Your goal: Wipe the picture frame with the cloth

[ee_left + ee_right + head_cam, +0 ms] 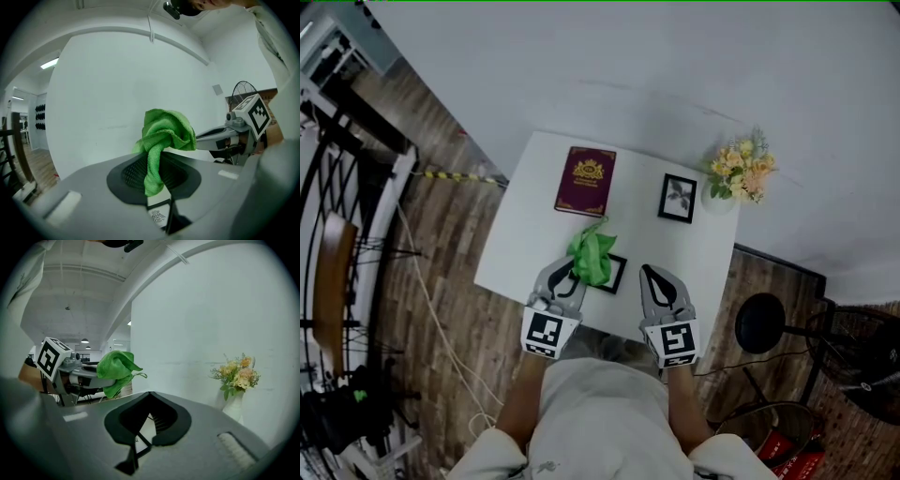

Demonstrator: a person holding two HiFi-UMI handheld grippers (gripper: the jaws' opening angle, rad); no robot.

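A green cloth (592,253) is bunched up between the jaws of my left gripper (577,269), which is shut on it just above the table's near part. In the left gripper view the cloth (164,136) stands up out of the closed jaws. Under it lies a small black picture frame (616,274), partly hidden by the cloth. A second black picture frame (678,198) sits further back on the right. My right gripper (650,274) is beside the left one, shut and holding nothing (150,397). From it I see the cloth (116,367) to the left.
On the white table (525,234) a maroon book (586,180) lies at the back left and a vase of pale flowers (741,172) stands at the back right corner. A white wall is behind the table. A black stool (759,323) stands to the right.
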